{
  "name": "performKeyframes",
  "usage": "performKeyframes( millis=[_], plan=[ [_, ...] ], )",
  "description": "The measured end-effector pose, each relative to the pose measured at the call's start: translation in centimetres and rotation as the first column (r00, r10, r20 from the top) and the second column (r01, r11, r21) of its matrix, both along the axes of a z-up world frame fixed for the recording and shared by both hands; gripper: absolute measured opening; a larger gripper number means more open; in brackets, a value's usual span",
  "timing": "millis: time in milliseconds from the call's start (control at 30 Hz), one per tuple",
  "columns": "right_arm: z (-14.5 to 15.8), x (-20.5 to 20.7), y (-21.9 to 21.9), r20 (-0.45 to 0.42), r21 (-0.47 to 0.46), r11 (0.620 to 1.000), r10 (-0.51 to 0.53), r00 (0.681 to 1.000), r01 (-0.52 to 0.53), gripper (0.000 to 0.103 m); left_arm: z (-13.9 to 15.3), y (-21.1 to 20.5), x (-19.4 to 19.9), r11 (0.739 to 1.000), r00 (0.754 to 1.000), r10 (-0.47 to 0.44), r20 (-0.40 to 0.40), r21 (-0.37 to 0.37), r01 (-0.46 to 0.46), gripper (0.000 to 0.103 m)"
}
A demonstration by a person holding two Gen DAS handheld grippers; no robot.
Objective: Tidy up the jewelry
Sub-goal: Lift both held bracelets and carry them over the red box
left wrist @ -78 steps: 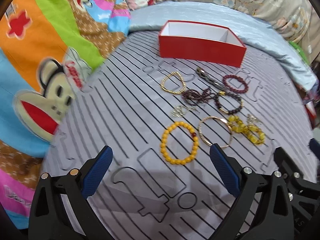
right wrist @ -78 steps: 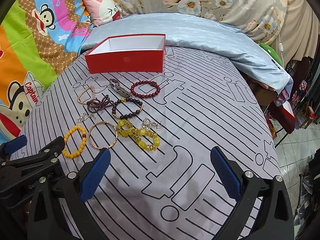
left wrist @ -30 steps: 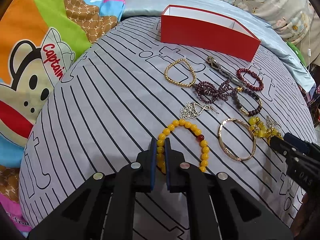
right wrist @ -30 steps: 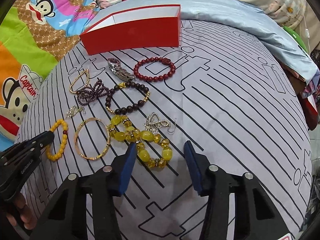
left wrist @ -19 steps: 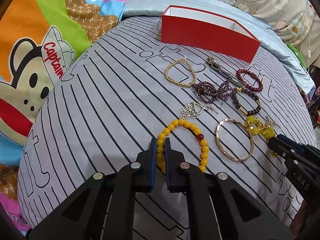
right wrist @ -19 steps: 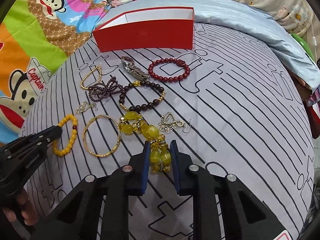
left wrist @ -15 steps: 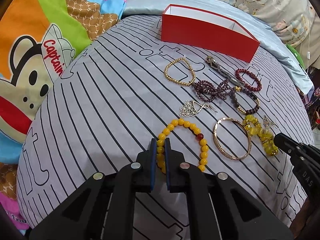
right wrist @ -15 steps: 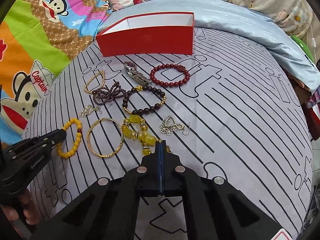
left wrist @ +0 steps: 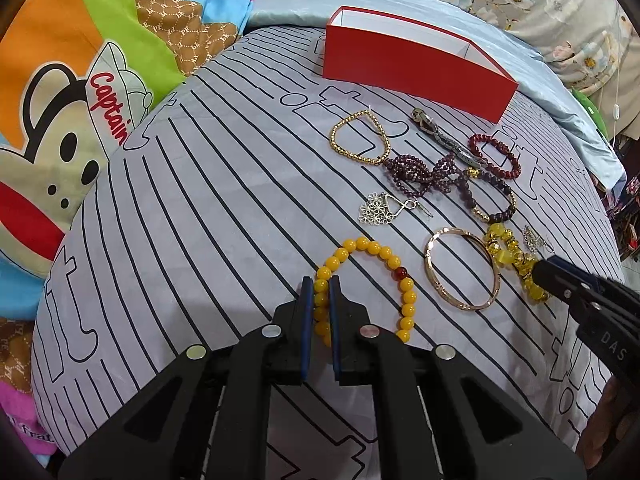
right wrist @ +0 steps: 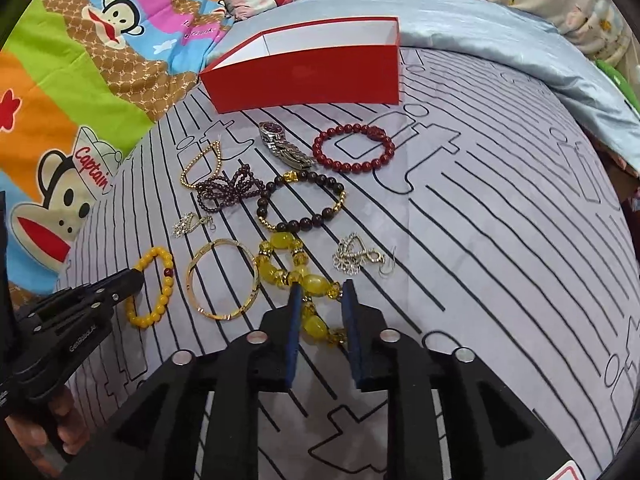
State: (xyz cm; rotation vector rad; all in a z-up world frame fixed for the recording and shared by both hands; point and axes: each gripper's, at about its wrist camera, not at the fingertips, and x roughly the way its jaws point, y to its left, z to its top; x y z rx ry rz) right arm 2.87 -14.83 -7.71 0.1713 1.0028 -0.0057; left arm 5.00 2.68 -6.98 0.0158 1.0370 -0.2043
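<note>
We pick up two bracelets to put in the red box.
Left gripper pinches the orange bracelet; right gripper, just reopening, straddles the yellow bracelet unclenched and must close again.

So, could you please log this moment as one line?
left gripper: shut on orange bracelet | right gripper: just reopened, astride yellow bracelet | box: looks empty
</note>
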Motion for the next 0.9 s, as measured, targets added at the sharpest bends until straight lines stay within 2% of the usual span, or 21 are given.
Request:
performKeyframes(
  millis=[133, 400, 500, 600, 667, 733, 833, 867, 900],
  plan=[
    [0.2, 0.5, 0.4, 0.004, -0.070, 0.997, 0.020, 1.000, -0.020, 0.029, 0.0, 0.0, 0.0, 1.000, 1.000, -0.004, 0.002, 0.005, 0.004, 0.007],
    [-0.6, 0.8, -0.5, -0.036, -0.001, 0.999, 0.037, 0.999, -0.037, 0.031, -0.1, -0.1, 0.3, 1.000, 1.000, -0.006, 0.010, 0.007, 0.006, 0.008],
    [-0.6, 0.4, 0.3, -0.047, -0.003, 0.997, 0.071, 0.996, -0.072, 0.021, -0.1, 0.0, 0.4, 1.000, 1.000, -0.004, 0.008, 0.004, 0.004, 0.008],
    [-0.5, 0.1, 0.7, -0.060, 0.018, 0.996, 0.090, 0.994, -0.089, 0.020, -0.1, 0.0, 0.4, 1.000, 1.000, -0.004, 0.009, 0.005, 0.004, 0.008],
    [-0.5, 0.2, 0.9, -0.058, 0.020, 0.996, 0.092, 0.994, -0.091, 0.022, -0.1, 0.0, 0.4, 1.000, 1.000, -0.005, 0.009, 0.005, 0.004, 0.008],
    [-0.5, 0.6, 0.8, -0.057, 0.031, 0.996, 0.089, 0.994, -0.088, 0.029, -0.1, 0.0, 0.4, 1.000, 1.000, -0.005, 0.009, 0.006, 0.005, 0.008],
    [-0.7, 1.2, 0.9, -0.049, 0.044, 0.996, 0.081, 0.996, -0.079, 0.029, -0.1, 0.0, 0.5, 1.000, 1.000, -0.005, 0.008, 0.003, 0.005, 0.008],
    [-0.7, 1.3, 1.0, -0.046, 0.040, 0.996, 0.081, 0.996, -0.079, 0.028, -0.1, 0.0, 0.5, 1.000, 1.000, -0.005, 0.006, 0.000, 0.005, 0.008],
    [-0.7, 1.3, 1.1, -0.045, 0.030, 0.996, 0.083, 0.996, -0.082, 0.019, -0.1, 0.0, 0.6, 1.000, 1.000, -0.005, 0.005, -0.002, 0.005, 0.008]
  ],
)
